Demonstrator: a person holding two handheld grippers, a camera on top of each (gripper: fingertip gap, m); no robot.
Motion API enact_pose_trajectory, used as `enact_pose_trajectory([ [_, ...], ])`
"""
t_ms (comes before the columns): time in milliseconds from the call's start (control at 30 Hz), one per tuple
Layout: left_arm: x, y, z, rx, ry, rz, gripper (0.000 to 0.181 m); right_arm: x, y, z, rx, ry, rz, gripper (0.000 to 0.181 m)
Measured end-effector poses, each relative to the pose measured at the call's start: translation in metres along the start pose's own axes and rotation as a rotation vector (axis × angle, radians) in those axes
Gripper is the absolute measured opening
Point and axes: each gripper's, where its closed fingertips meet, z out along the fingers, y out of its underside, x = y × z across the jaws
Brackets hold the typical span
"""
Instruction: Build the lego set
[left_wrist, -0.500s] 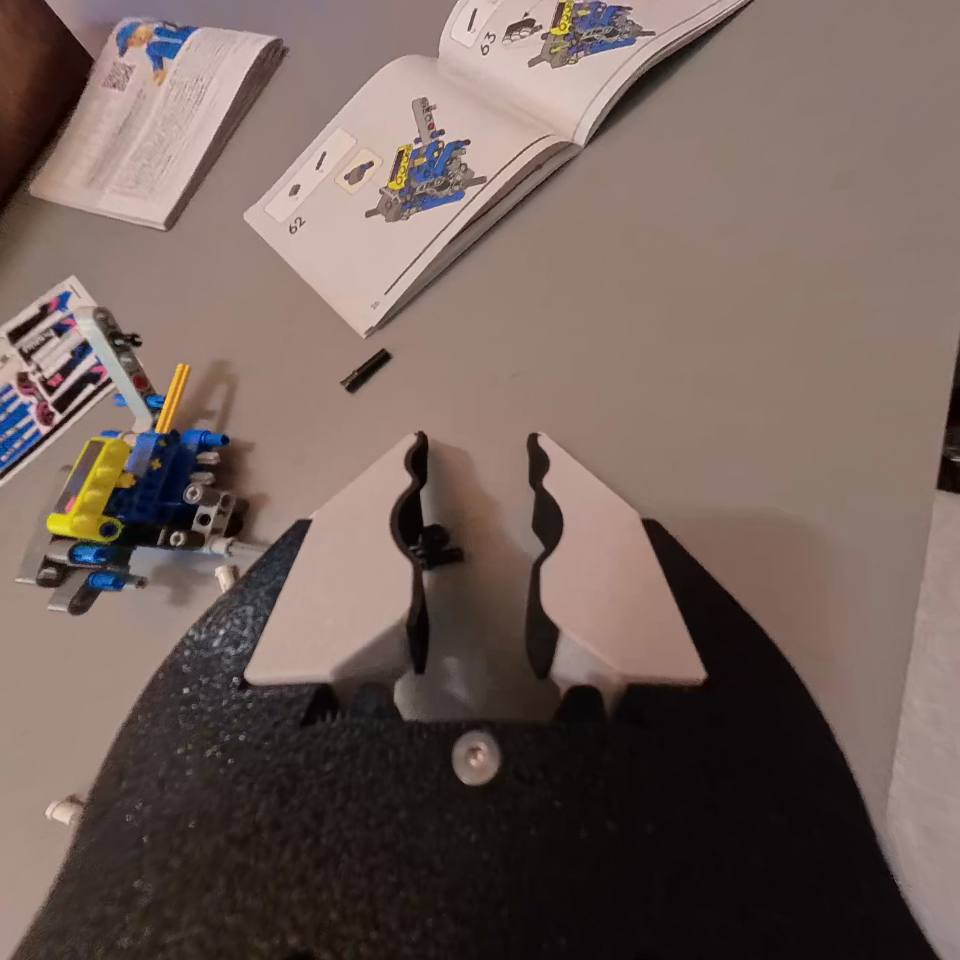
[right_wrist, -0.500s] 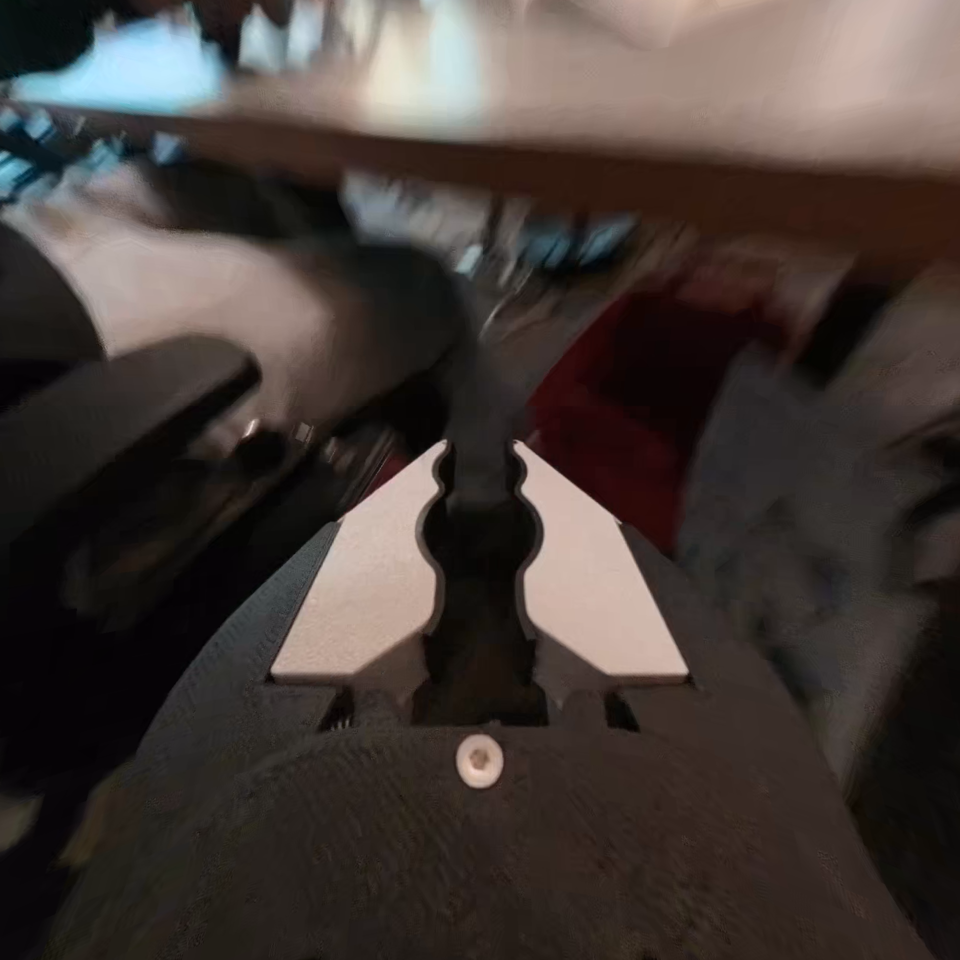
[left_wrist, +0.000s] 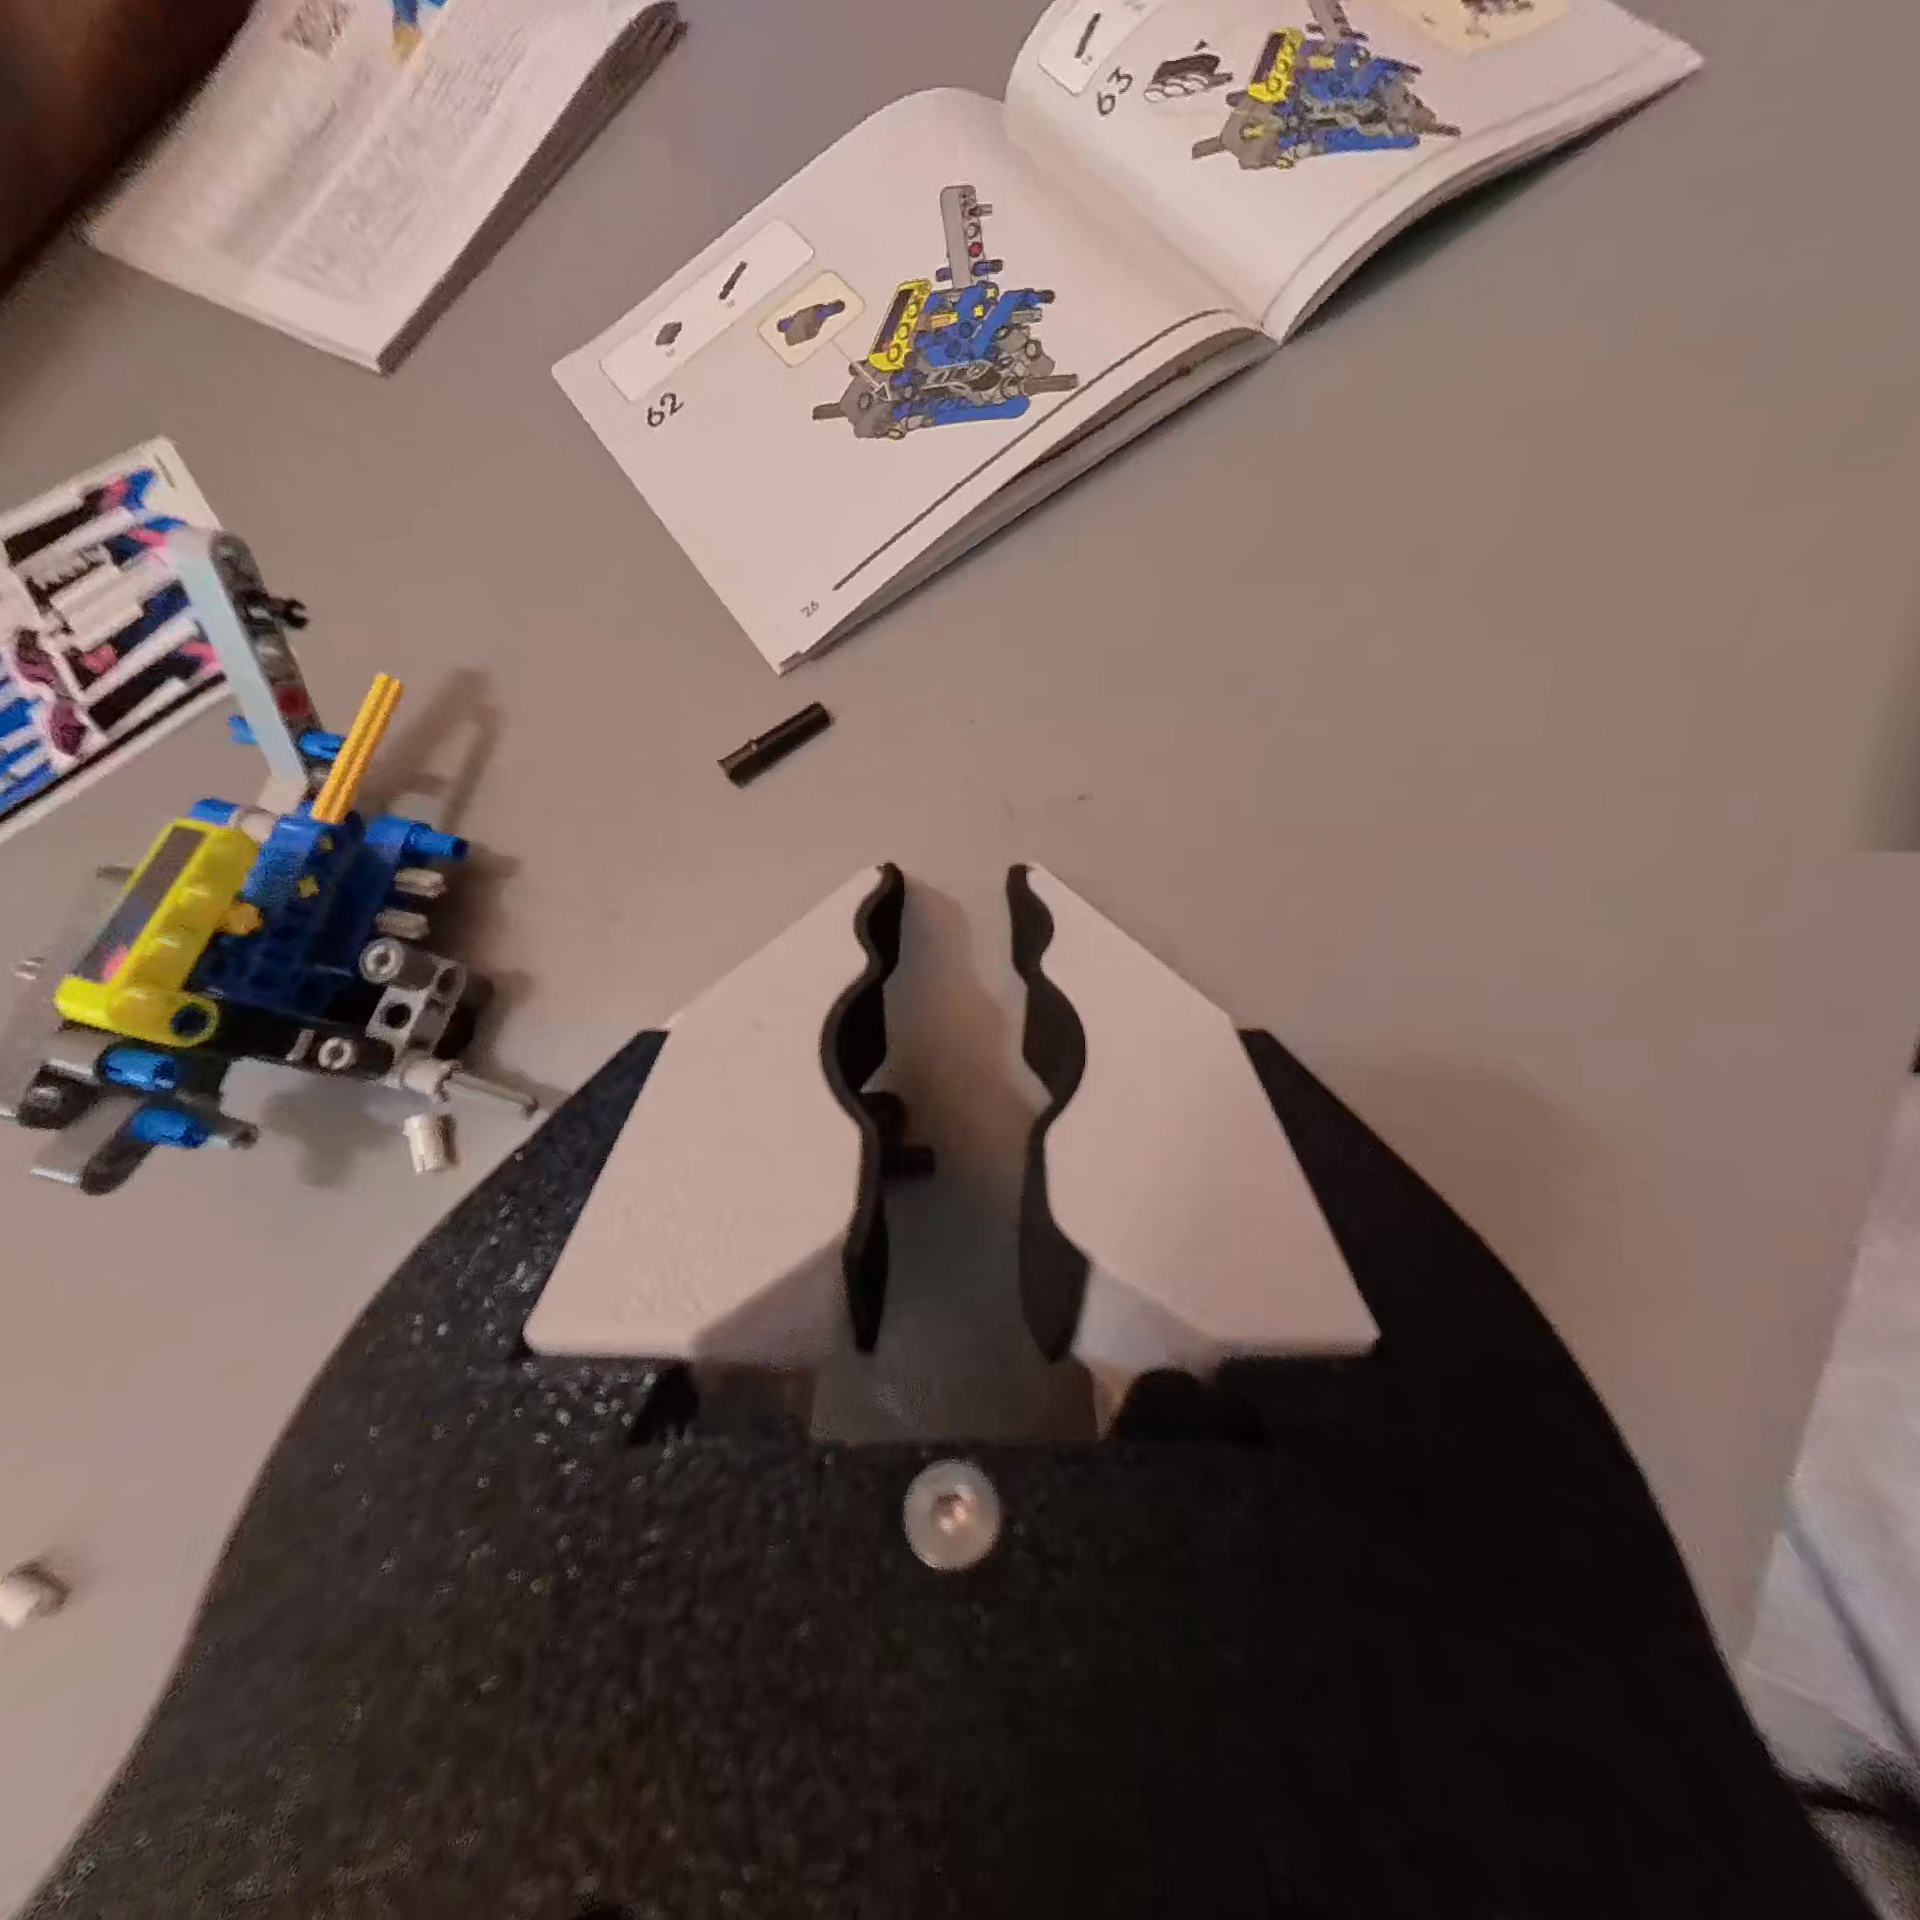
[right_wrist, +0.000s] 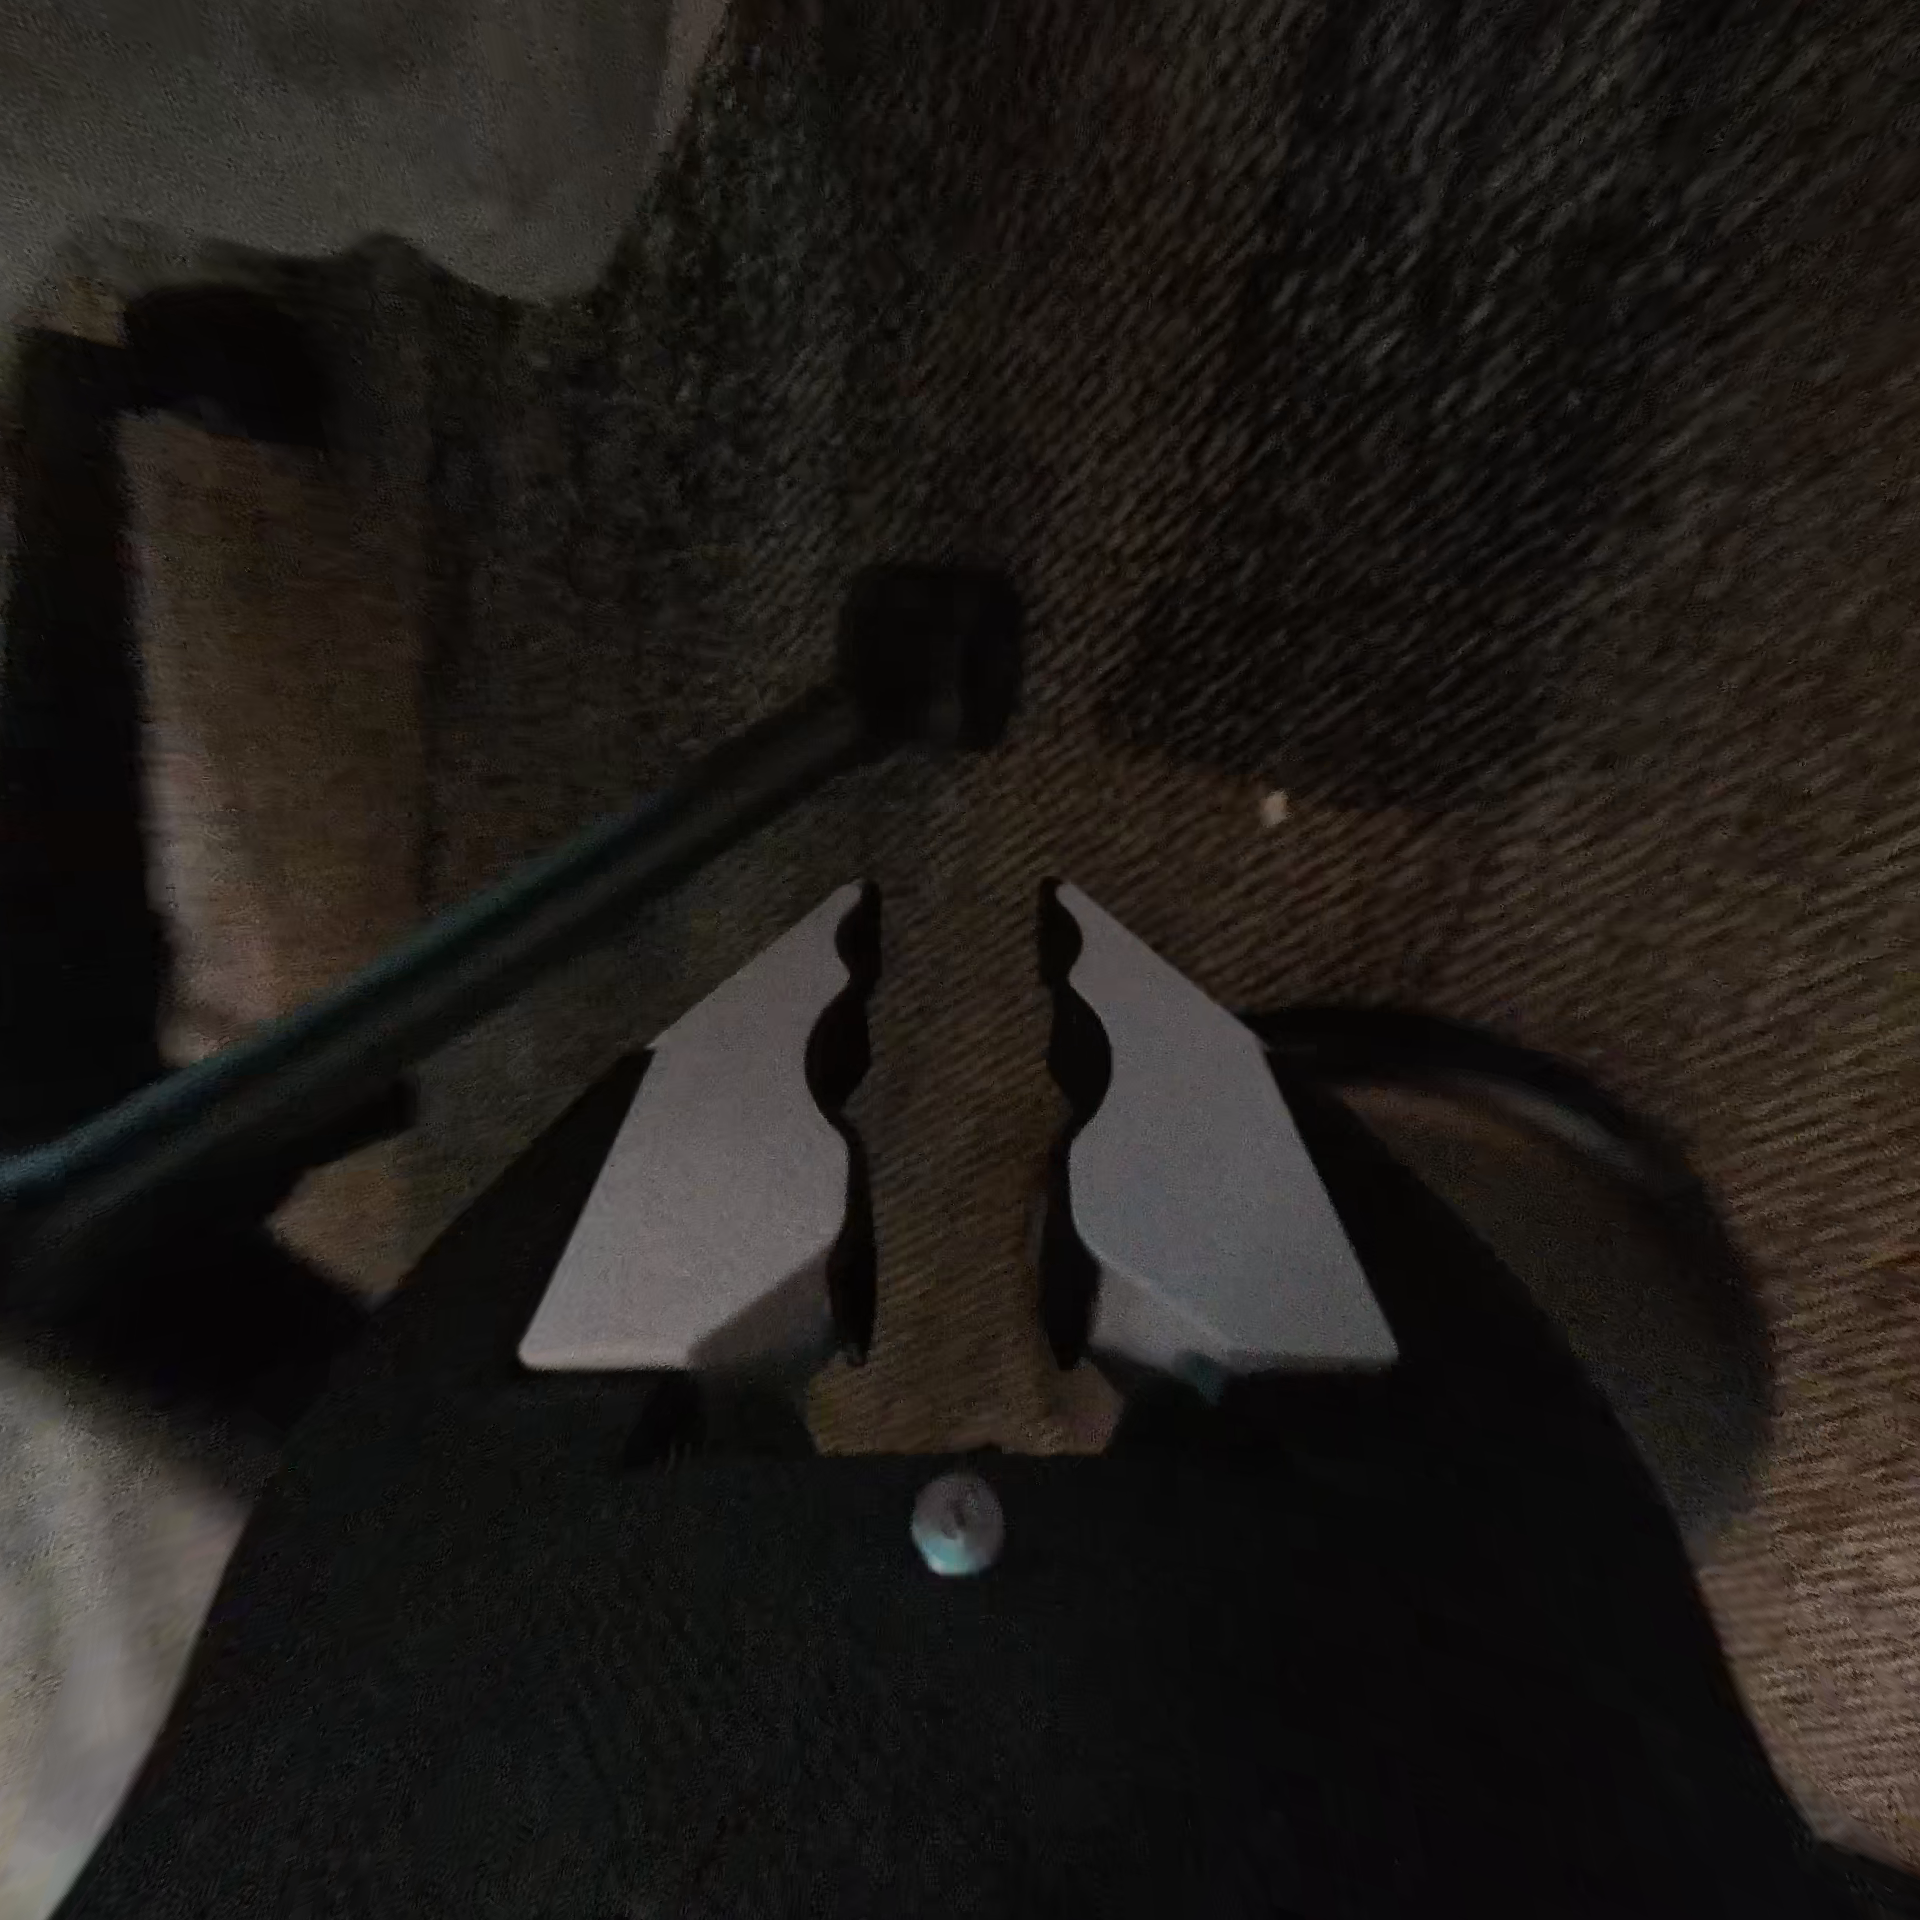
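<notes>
Left view bright, right dim, blurred

A: What's the table layout from my left wrist cam?

B: Part-built model (left_wrist: 260, 966) sits left on the table (left_wrist: 1455, 727), sticker sheet (left_wrist: 94, 634) behind it. Open manual (left_wrist: 1039, 312) lies far centre, a second booklet (left_wrist: 395, 166) to its left. Loose pin (left_wrist: 774, 741) lies between manual and left gripper (left_wrist: 951, 894).

A: Anything between my fingers?

B: A small piece (left_wrist: 896, 1132) against the left one, I think. That part of the view is poor.
</notes>
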Motion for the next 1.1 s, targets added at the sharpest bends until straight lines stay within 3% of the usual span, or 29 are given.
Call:
enact_pose_trajectory([
  [100,-0.003,-0.001,0.002,0.000,0.066,-0.093,0.020,0.069,0.006,0.010,0.068,0.290,-0.042,0.052],
  [200,-0.004,-0.003,0.004,0.004,0.086,-0.117,0.019,0.101,0.002,0.031,0.115,0.295,0.091,0.044],
  [333,-0.005,-0.003,0.004,0.001,0.062,-0.087,0.018,0.101,-0.016,0.063,0.188,0.235,0.070,0.041],
  [433,-0.005,-0.003,0.005,-0.001,0.043,-0.072,0.017,0.100,0.003,0.079,0.114,0.248,-0.024,0.043],
  [533,-0.006,-0.003,0.005,-0.002,0.031,-0.061,0.017,0.092,0.019,0.089,0.119,0.181,0.032,0.037],
  [1100,-0.007,-0.004,0.006,-0.001,-0.003,-0.034,0.017,0.109,0.031,0.120,0.145,0.224,0.173,0.033],
])
